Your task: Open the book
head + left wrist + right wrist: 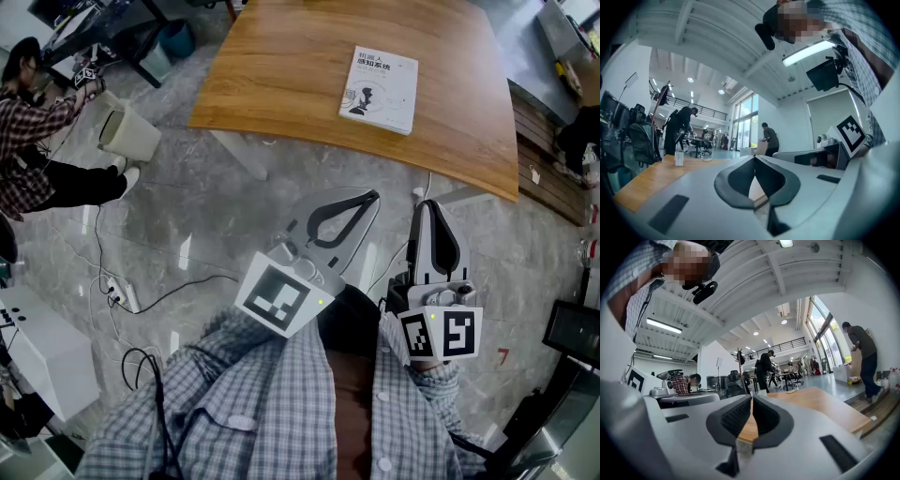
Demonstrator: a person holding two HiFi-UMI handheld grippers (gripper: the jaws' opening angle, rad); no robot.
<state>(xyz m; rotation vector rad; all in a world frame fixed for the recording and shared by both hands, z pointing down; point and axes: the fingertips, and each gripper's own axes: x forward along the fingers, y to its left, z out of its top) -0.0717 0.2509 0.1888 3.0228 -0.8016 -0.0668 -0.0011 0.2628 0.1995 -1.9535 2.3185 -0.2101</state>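
Lying closed, book (379,90) well beyond fingers (433,234)

One book (379,89), one wooden table (281,75), two claws, left claw (374,196), right claw (429,204)

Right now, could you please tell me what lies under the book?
The closed book lies flat on the wooden table, with bare wood showing all round it. The patch directly beneath is covered by the book, so anything thin there cannot be seen.
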